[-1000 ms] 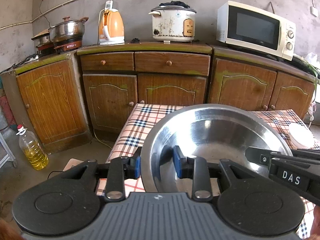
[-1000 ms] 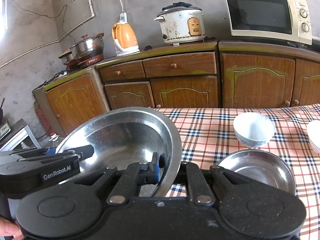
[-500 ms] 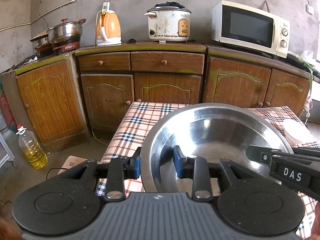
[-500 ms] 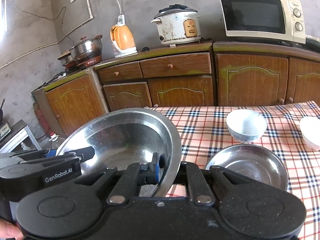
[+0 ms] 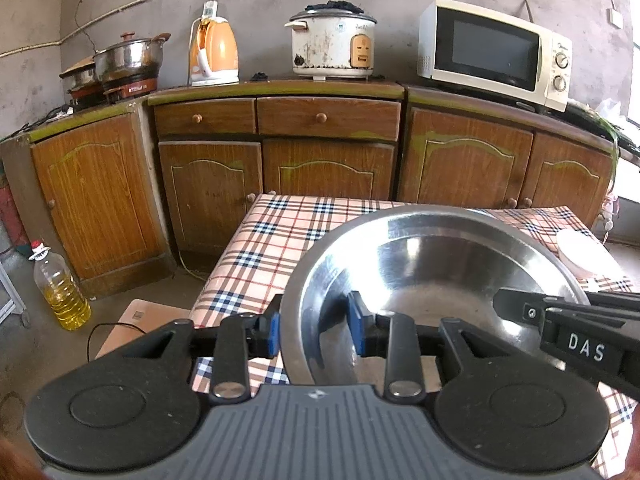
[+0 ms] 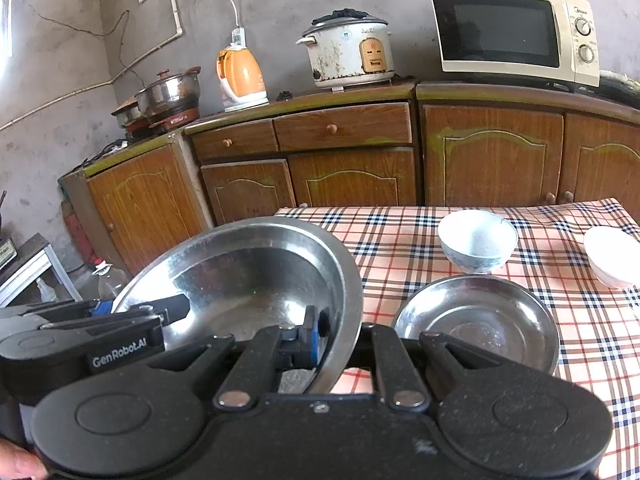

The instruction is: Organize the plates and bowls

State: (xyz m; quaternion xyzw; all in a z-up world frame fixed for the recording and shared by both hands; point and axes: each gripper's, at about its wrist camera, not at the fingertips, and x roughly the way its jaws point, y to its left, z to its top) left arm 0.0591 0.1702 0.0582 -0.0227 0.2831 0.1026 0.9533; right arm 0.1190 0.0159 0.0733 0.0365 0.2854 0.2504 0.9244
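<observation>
A large steel basin (image 5: 440, 272) is held between both grippers over the left part of the checked table (image 5: 280, 232). My left gripper (image 5: 314, 328) is shut on its left rim, one blue pad inside and one outside. My right gripper (image 6: 338, 336) is shut on the opposite rim of the basin (image 6: 248, 276). To the right on the table (image 6: 400, 240) lie a small steel bowl (image 6: 476, 316), a white and blue bowl (image 6: 476, 244) behind it, and a white bowl (image 6: 612, 256) at the far right.
Wooden cupboards (image 5: 328, 176) run behind the table, with a pot (image 5: 128, 60), an orange kettle (image 5: 216, 56), a rice cooker (image 5: 332, 44) and a microwave (image 5: 492, 48) on top. An oil bottle (image 5: 60, 284) and a cardboard piece (image 5: 144, 324) sit on the floor at the left.
Both grippers have carried the basin a little to the right: the bowls on the table sit further left in the right wrist view. Both grips are unchanged.
</observation>
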